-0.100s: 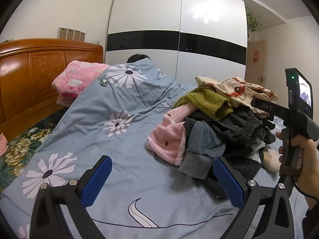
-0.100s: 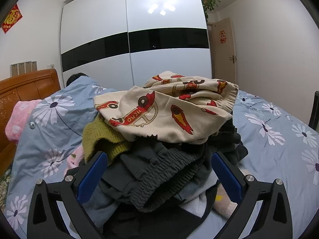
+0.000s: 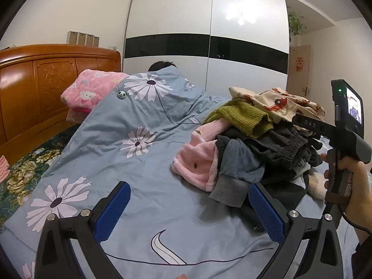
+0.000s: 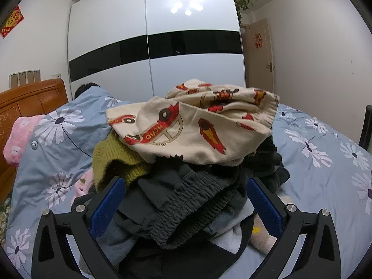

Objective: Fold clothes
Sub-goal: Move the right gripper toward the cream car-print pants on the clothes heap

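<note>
A heap of unfolded clothes (image 3: 260, 139) lies on the blue flowered quilt (image 3: 139, 162). On top is a cream garment with red cars (image 4: 193, 127); under it are an olive knit (image 4: 116, 160), dark grey elastic-waist trousers (image 4: 190, 200) and a pink fleece piece (image 3: 197, 162). My left gripper (image 3: 188, 211) is open above bare quilt, its right finger beside a grey cuff (image 3: 230, 188). My right gripper (image 4: 186, 204) is open, its fingers on either side of the dark trousers without pinching them. A hand (image 3: 353, 181) holds the right gripper's handle in the left wrist view.
A wooden headboard (image 3: 46, 88) and a pink pillow (image 3: 93, 90) are at the left. A person's dark hair (image 3: 160, 66) shows behind the raised quilt. A white and black wardrobe (image 3: 207, 46) fills the back wall; a door (image 4: 260, 55) stands at the right.
</note>
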A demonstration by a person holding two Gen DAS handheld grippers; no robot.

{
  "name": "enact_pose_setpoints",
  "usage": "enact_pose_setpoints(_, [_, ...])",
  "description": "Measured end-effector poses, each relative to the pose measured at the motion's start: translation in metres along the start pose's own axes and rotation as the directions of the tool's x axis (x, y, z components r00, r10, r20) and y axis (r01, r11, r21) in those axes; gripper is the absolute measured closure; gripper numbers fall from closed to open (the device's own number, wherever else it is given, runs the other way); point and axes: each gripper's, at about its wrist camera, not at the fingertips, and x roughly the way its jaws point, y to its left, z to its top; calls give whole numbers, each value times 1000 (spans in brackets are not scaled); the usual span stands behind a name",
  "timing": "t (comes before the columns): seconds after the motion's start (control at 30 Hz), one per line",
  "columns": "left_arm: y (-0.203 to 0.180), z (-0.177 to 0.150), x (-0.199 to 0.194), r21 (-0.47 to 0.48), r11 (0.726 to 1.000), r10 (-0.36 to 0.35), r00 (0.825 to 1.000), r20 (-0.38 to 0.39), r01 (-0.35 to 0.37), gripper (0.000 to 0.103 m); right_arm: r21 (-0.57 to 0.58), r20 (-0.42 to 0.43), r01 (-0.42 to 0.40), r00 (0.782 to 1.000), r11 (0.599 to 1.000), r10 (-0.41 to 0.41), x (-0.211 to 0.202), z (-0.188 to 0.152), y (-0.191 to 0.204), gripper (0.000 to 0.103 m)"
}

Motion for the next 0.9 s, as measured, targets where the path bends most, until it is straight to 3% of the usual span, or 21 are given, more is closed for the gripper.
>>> enact_pose_setpoints(0.13, [3, 1, 0, 7, 1000, 3, 1000, -20, -2, 0, 8, -4, -18, 1000, 1000, 18, -7, 4, 1, 0])
enact_pose_setpoints(0.37, [1, 1, -4, 26, 999, 21, 1000, 8, -21, 0, -23, -81, 27, 996, 999, -28, -26, 1, 7, 0])
enact_pose_setpoints(0.57, [7, 2, -5, 18, 999, 37, 999, 13, -37, 0, -176, -102, 83, 990, 981, -102, -79, -11, 27, 0])
enact_pose_setpoints(0.9, [20, 5, -2, -15, 999, 50, 999, 7, -50, 0, -329, -72, 60, 994, 943, -88, -131, -36, 70, 0])
